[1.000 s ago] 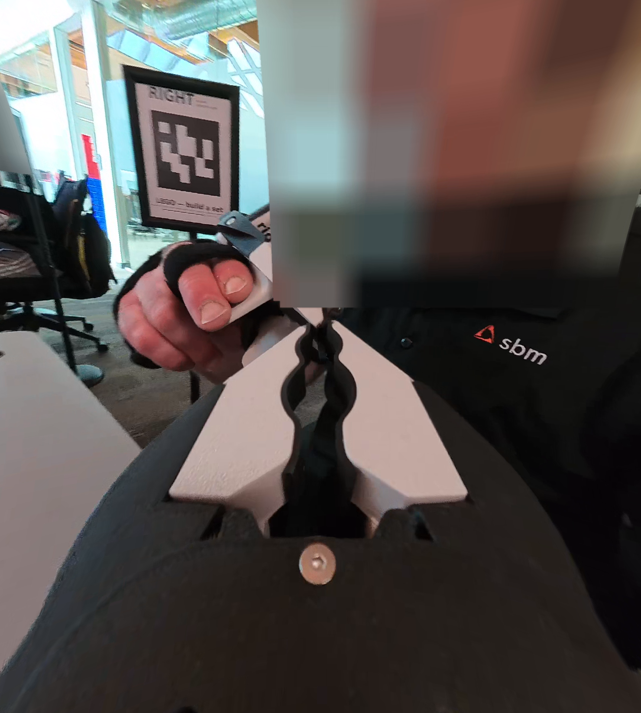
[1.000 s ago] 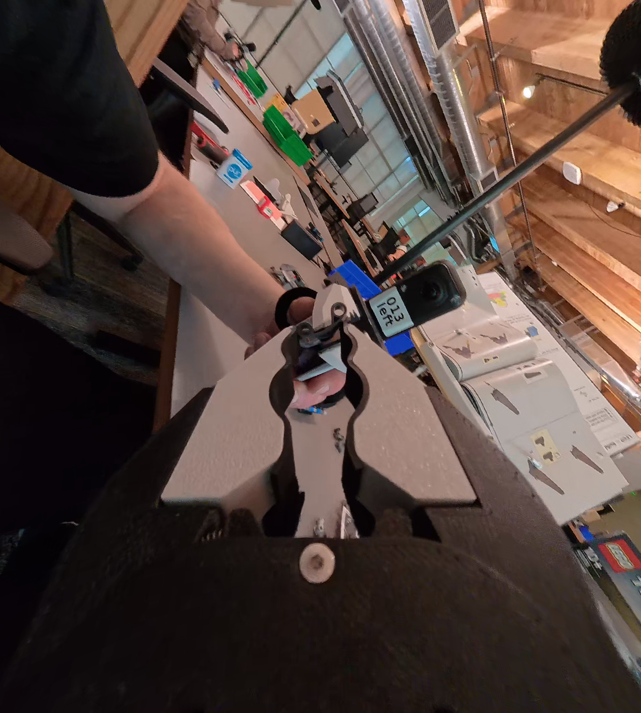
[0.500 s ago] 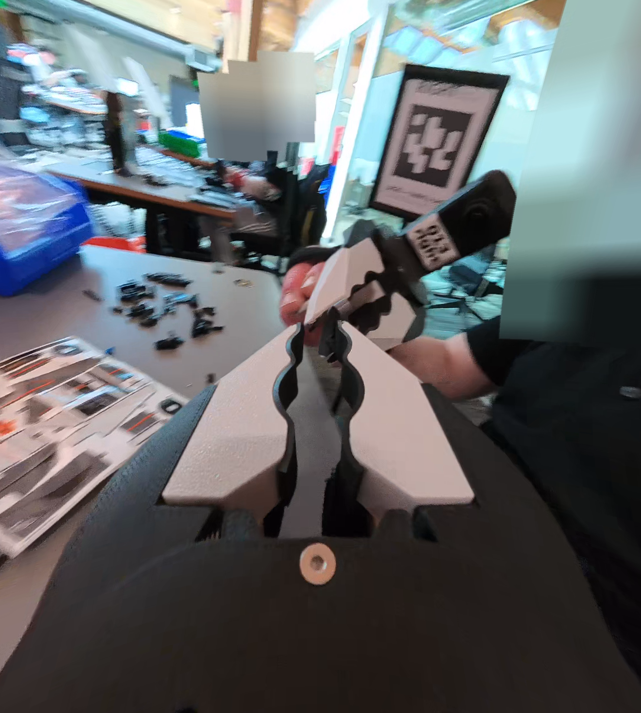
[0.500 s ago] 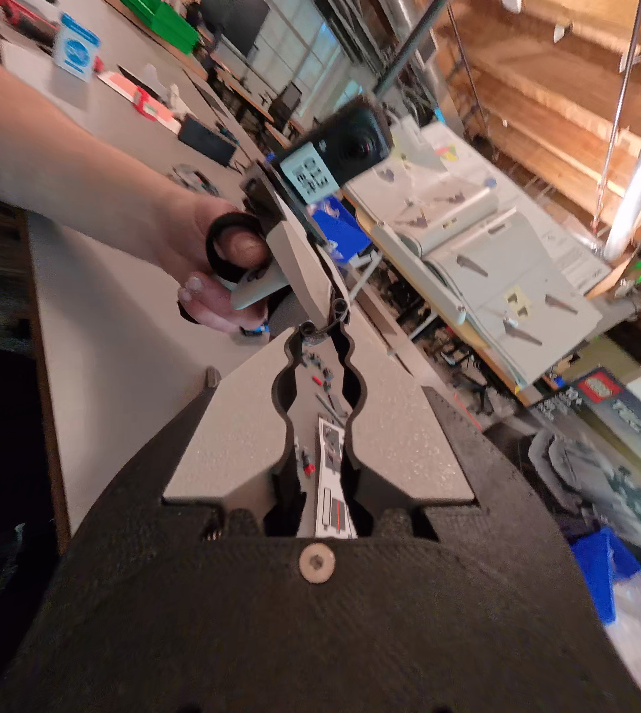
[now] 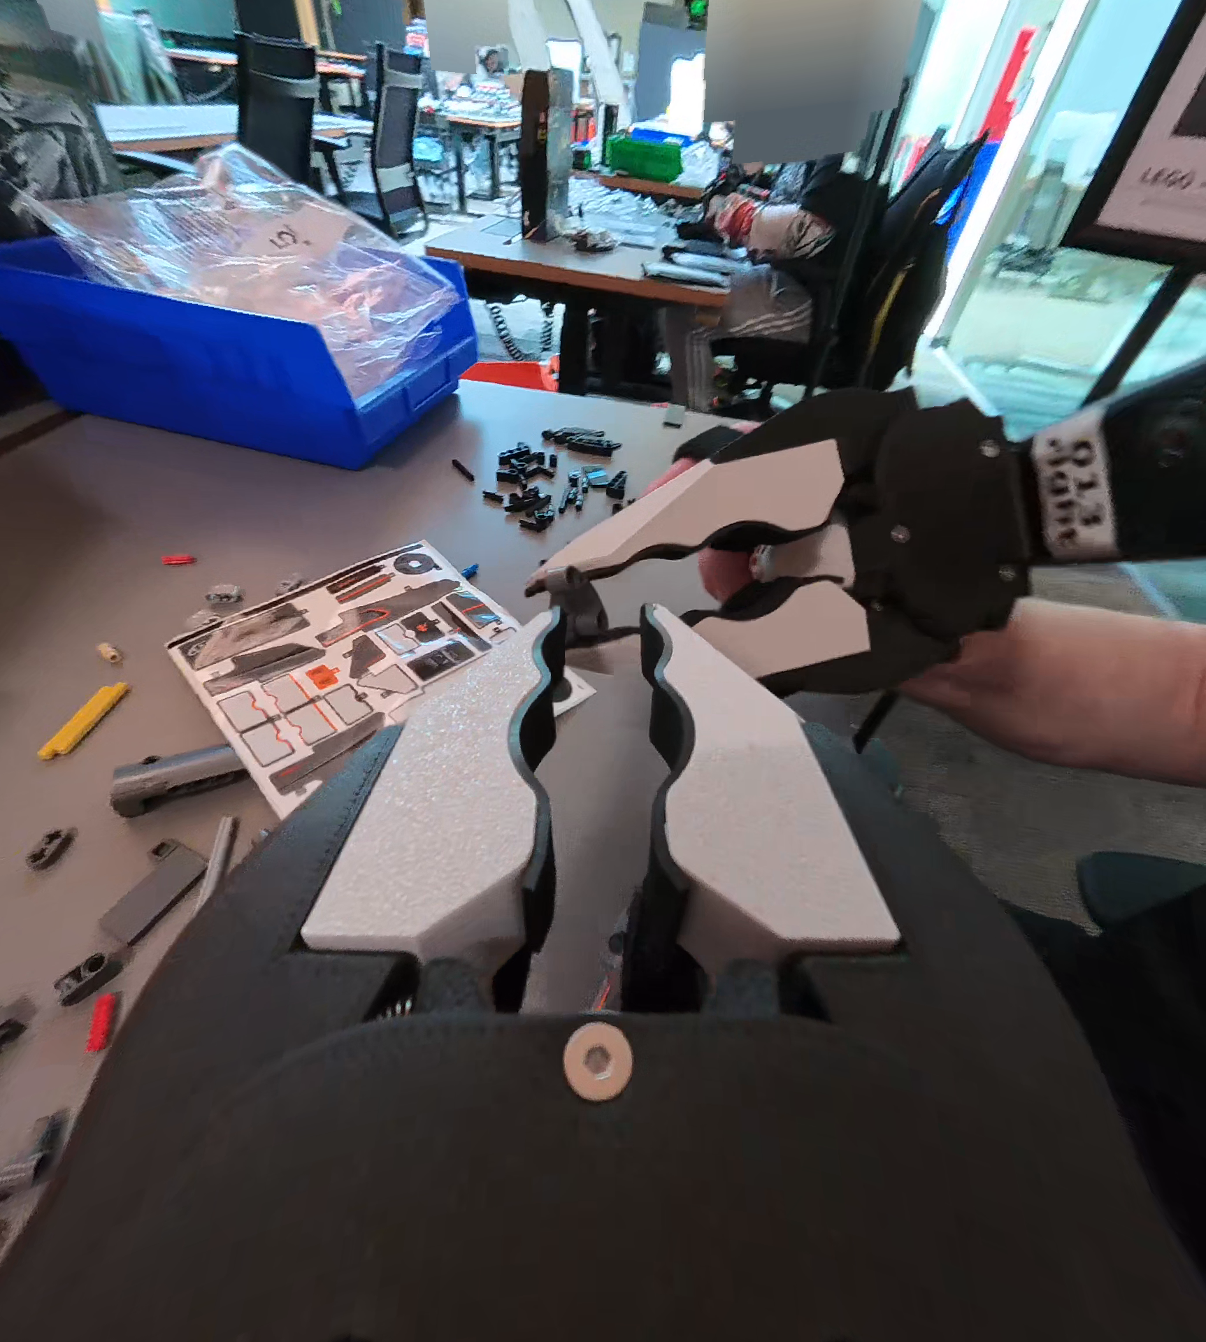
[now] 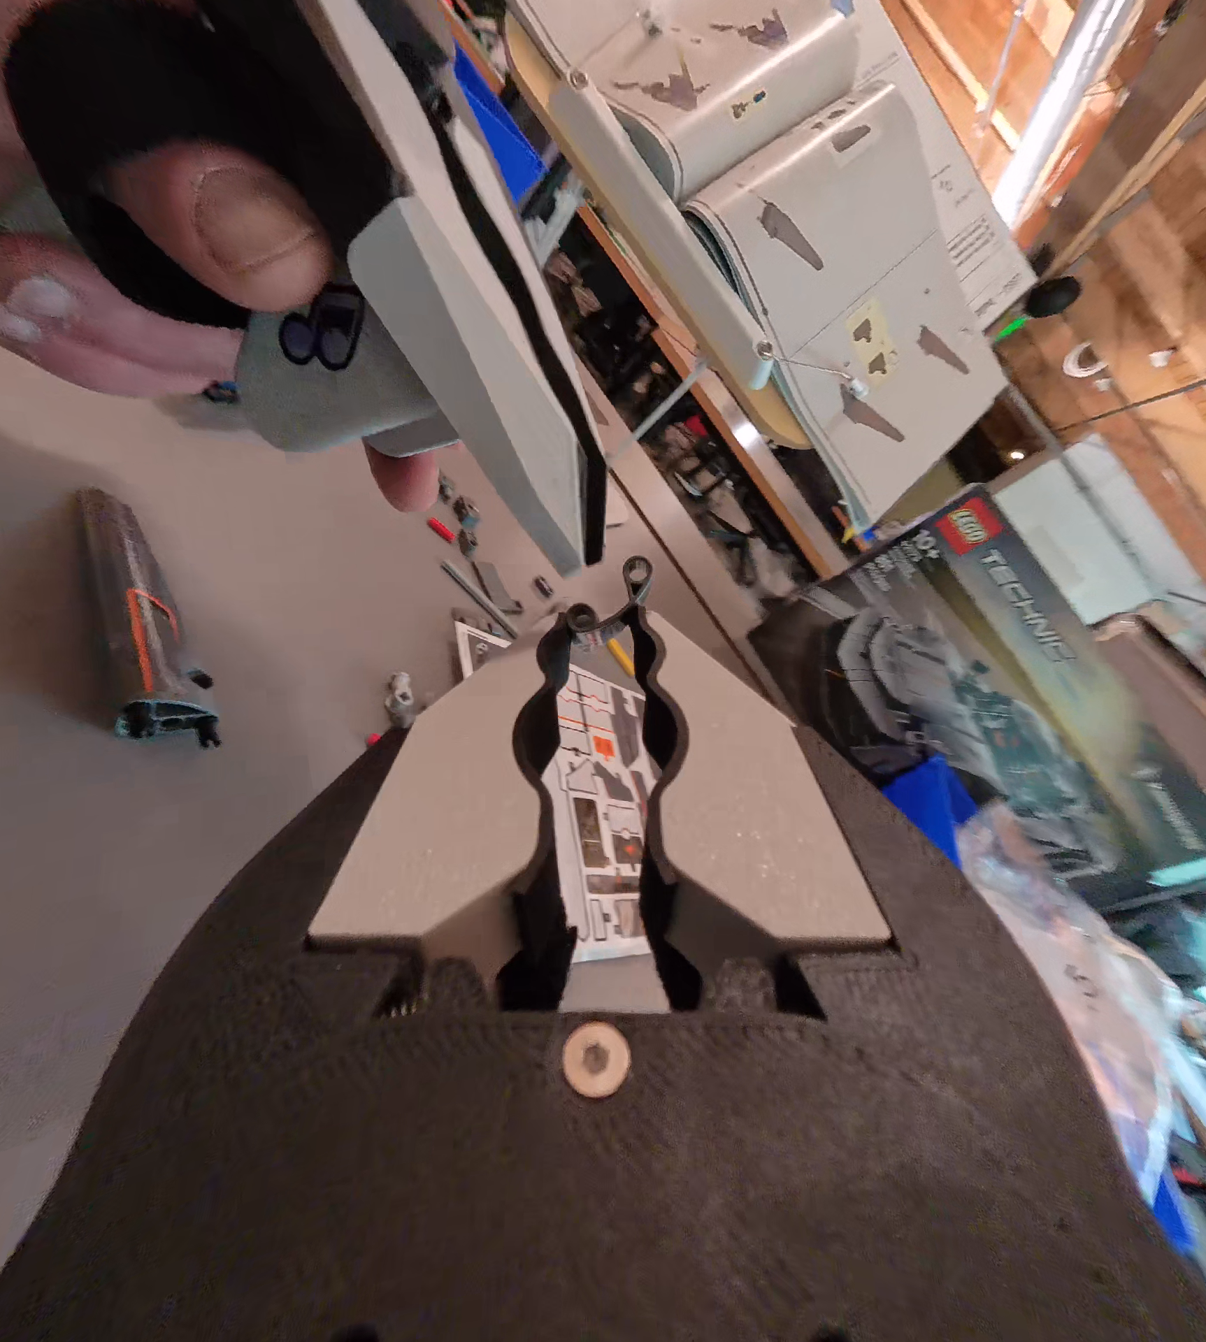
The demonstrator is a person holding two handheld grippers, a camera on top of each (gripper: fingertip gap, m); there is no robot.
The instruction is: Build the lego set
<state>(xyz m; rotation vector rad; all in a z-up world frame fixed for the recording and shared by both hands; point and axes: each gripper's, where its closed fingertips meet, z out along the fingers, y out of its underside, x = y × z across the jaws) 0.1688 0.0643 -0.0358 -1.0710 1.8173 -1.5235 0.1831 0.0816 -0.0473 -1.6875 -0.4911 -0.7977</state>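
A small grey connector piece (image 6: 607, 617) with ring-shaped ends sits pinched at the very tips of the right tongs (image 6: 603, 628), held in the air above the sticker sheet (image 5: 338, 653) that lies flat on the tabletop (image 5: 149, 508). The left tongs (image 5: 600, 624) are spread, gripping nothing, their tips just beside the piece and the right tongs' tips. The step in hand looks like a mid-air handover or re-grip of this 1 part. To do it well, the left tongs should close squarely on a free ring end before the right lets go, since the hold is shallow and the piece could twist or drop among the loose parts. Farther out lie a heap of small black pieces (image 5: 549, 479), a yellow axle (image 5: 82, 720), a grey cylinder part (image 5: 171, 775), a blue bin (image 5: 222, 363) holding a clear bag, and the set's box (image 6: 1006, 653).
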